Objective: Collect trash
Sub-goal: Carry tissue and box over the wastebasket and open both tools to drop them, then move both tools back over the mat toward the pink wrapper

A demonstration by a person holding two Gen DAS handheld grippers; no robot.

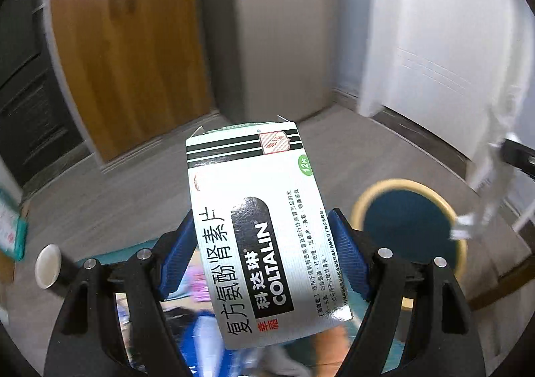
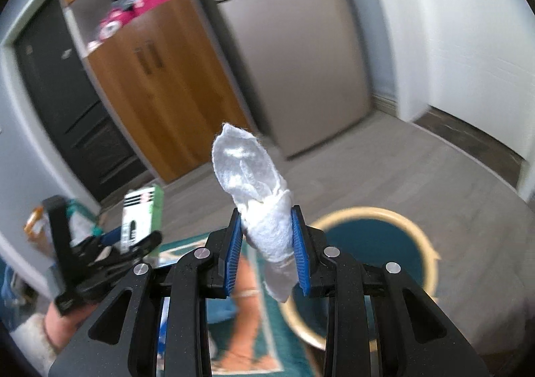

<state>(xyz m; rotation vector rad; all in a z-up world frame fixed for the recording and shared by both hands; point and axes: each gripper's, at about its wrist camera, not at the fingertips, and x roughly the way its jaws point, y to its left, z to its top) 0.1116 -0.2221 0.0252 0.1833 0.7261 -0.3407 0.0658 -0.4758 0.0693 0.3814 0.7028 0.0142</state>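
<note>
**Two pieces of trash held above the round bin**

The left tool (image 1: 264, 255) pinches a flat medicine box (image 1: 257, 226) between its blue pads (image 1: 347, 256). The box is white cardboard with black and green stripes across its far end, a red emblem, a green "12" badge, black Chinese lettering and the word COLTALIN on a black panel. It stands out forward past the fingertips, tilted slightly, its far flaps loose.

The right tool (image 2: 267, 243) is closed on a crumpled white tissue (image 2: 257, 190), whose soft, fuzzy-edged wad rises above the pads while a twisted tail hangs below them.

A round bin (image 2: 431, 253) with a pale yellow rim and dark teal inside stands on the grey floor (image 2: 401, 169). Both tools are held above the floor, the tissue just left of the bin, the box further left of it.
</note>
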